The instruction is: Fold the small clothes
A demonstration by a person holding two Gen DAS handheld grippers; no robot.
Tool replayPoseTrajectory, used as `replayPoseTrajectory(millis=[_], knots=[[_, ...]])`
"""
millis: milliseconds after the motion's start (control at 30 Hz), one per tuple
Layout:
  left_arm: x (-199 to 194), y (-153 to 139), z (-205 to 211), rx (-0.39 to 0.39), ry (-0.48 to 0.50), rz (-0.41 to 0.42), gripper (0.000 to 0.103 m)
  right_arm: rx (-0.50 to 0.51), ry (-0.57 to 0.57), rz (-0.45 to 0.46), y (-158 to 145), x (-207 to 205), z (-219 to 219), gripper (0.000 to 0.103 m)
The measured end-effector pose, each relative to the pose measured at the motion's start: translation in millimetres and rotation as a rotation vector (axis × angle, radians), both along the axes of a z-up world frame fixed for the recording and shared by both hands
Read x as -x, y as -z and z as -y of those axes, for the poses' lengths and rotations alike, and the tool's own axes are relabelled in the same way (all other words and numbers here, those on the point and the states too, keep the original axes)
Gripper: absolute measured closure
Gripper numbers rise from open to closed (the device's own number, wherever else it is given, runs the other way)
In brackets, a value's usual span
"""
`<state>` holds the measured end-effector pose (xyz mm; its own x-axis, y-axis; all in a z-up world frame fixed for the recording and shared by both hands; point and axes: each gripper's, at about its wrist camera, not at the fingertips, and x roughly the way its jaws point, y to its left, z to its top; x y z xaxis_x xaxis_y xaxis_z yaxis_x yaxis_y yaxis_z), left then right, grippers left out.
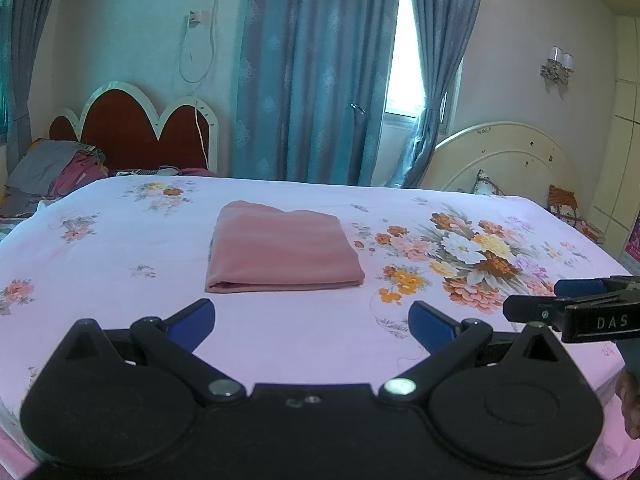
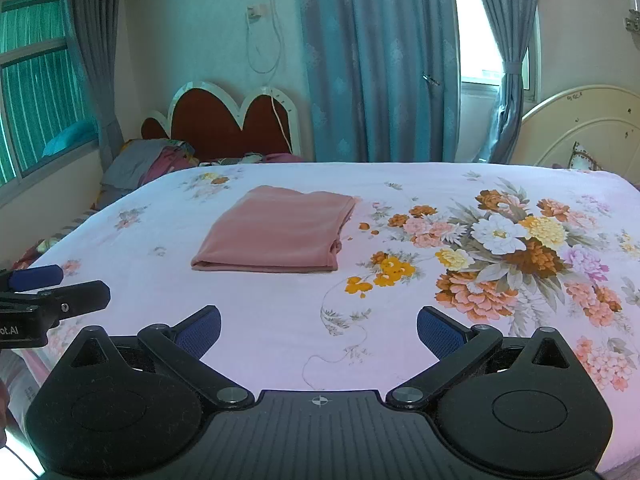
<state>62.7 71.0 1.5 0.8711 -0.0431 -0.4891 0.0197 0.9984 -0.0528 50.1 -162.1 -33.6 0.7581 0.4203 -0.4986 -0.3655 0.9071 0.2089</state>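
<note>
folded pink garment [image 1: 282, 248] flat mid-bedsheet [image 1: 120, 304], likely finished | left gripper [image 1: 312, 326] spread wide, empty, near edge, clear of cloth | right gripper [image 2: 319, 334] likewise released, empty

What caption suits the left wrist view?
Open left tool hovers before a folded pink cloth on the floral bedsheet.

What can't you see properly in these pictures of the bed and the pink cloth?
- Pink cloth: both views show only its top layer; what garment it is and its inner folds are hidden.
- Right gripper in the left wrist view: the frame edge cuts off its body.
- Left gripper in the right wrist view: likewise cut off.
- Pile of clothes behind the bed: too small and bunched to sort.
</note>
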Motion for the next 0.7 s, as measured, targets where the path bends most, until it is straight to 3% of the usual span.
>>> replayPoseTrajectory(millis=[700], knots=[[-4.2, -0.3, -2.4, 0.002, 0.001, 0.003, 0.000, 0.000, -0.013, 0.004, -2.0, -8.4, -6.4, 0.000]])
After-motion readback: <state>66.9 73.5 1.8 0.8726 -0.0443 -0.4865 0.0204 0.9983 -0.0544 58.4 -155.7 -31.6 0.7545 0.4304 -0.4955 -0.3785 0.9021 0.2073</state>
